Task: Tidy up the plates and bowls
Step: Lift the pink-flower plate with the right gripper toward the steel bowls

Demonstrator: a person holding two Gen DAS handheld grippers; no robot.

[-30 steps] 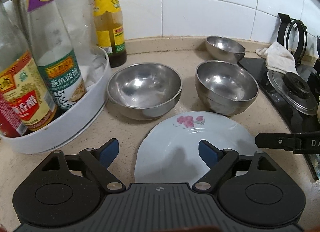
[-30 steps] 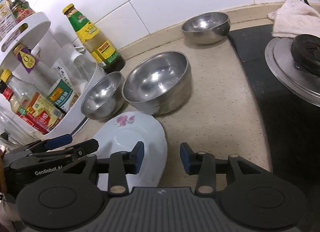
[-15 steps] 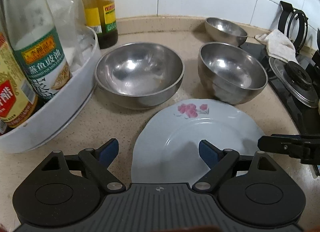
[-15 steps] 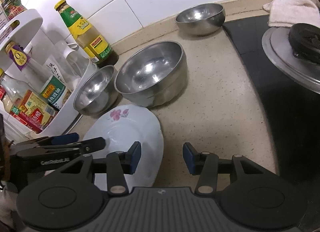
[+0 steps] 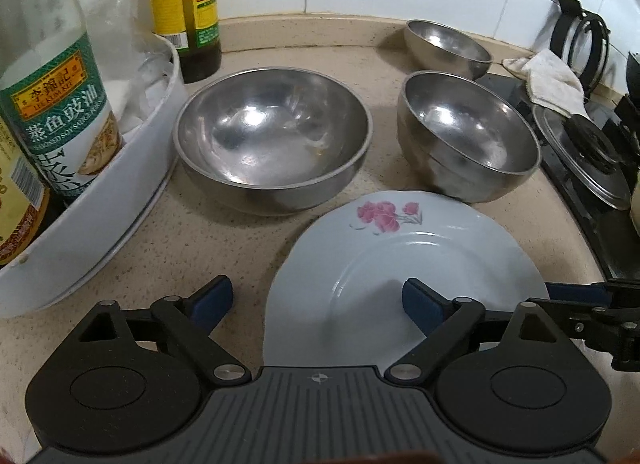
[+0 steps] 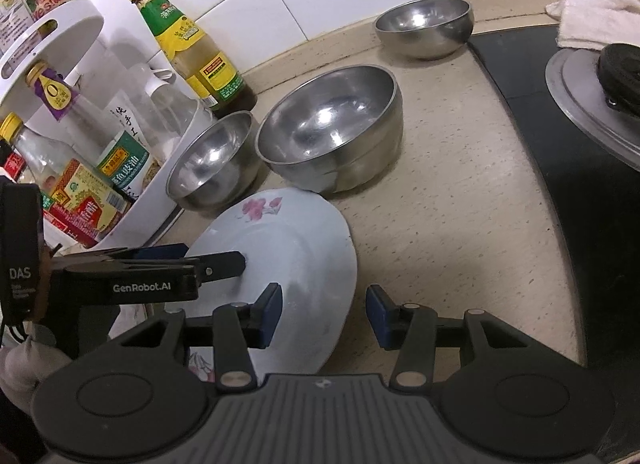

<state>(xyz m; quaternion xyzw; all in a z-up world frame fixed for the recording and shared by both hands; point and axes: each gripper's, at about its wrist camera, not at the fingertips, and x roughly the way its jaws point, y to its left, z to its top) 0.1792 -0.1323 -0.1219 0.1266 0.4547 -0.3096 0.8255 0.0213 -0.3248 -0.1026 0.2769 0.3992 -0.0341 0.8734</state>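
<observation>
My left gripper (image 5: 316, 300) hung wide open over the near edge of the plate (image 5: 404, 264), which lay flat on the counter (image 5: 208, 240) in front of two steel bowls (image 5: 272, 140). A third bowl (image 5: 448, 48) stood by the wall. My right gripper (image 6: 324, 312) was open too, straddling the plate's right rim. Only the right view gave me the upper shelf of the white rack (image 6: 52, 28) — and the left gripper from the side.
</observation>
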